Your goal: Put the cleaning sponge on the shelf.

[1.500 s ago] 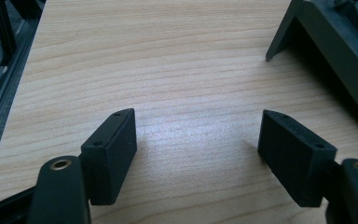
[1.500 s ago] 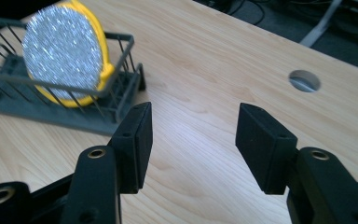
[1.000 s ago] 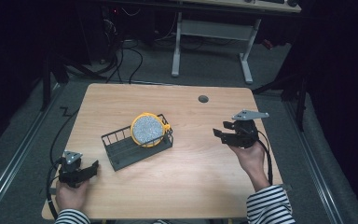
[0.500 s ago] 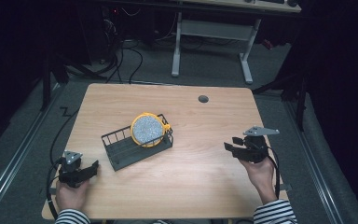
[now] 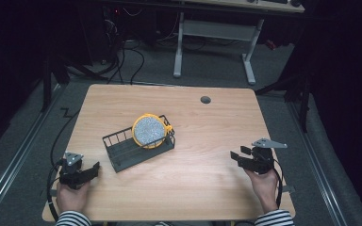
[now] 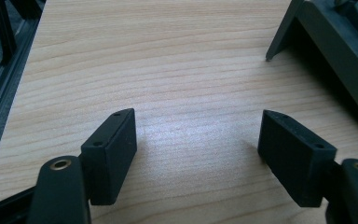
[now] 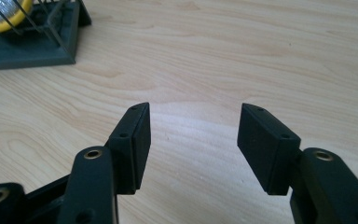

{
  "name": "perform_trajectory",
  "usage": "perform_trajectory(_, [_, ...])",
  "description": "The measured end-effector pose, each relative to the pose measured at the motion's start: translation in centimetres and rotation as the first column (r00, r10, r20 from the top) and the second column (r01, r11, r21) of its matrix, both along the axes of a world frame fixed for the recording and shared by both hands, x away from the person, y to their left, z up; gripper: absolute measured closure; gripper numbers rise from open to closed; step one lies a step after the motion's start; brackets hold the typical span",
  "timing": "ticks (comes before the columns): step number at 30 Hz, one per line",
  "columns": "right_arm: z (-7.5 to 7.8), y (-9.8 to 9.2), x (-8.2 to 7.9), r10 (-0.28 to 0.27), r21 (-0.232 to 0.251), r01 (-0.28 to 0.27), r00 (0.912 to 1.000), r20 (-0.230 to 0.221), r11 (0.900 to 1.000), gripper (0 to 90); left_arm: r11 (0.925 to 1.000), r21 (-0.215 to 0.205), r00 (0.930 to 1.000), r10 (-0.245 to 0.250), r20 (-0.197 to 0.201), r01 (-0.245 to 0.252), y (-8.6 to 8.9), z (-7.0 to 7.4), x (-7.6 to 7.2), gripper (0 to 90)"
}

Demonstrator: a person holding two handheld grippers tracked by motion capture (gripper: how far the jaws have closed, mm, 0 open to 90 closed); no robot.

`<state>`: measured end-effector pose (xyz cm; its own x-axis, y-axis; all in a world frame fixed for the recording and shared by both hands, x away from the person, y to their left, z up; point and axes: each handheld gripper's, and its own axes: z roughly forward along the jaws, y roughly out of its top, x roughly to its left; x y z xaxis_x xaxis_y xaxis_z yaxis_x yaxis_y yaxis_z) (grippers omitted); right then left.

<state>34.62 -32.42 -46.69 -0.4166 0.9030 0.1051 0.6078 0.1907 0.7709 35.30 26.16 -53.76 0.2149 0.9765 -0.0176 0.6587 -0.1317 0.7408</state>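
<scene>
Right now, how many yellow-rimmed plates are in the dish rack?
1. The yellow-rimmed plate stands on edge at the far right end of the dark wire dish rack; nothing appears hidden behind it.

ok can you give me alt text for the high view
A dark wire rack holding a yellow-rimmed round strainer sits left of centre on a wooden table. A person's hands rest at the near edge, the left gripper beside the rack and the right gripper near the right side, both with open, empty jaws pointing inward.

One wire rack (image 5: 136, 151); one plate (image 5: 149, 131) (yellow-rimmed); two grippers (image 5: 86, 173) (image 5: 240, 157).
</scene>
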Motion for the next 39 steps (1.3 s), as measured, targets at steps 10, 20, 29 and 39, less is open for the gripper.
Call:
perform_trajectory(10, [-2.3,-0.7,-1.1,-0.032,-0.004,0.032,0.9995,0.001,0.999,42.1,1.0,0.0,1.0,0.0,0.0,0.0,0.0,0.0,0.0,28.4])
perform_trajectory(20, [-4.6,-0.3,-1.3,-0.029,0.009,0.029,0.9994,-0.022,1.0,39.0,1.0,0.0,1.0,0.0,0.0,0.0,0.0,0.0,0.0,28.4])
perform_trajectory(29, [-5.7,0.7,-1.2,-0.004,-0.044,0.003,0.9994,-0.033,0.999,38.0,1.0,0.0,1.0,0.0,0.0,0.0,0.0,0.0,0.0,28.4])
perform_trajectory(39, [-6.3,1.6,-1.5,0.0,-0.129,-0.002,0.9998,-0.021,0.992,37.6,1.0,0.001,1.0,0.0,0.0,0.0,0.0,0.0,0.0,28.4])
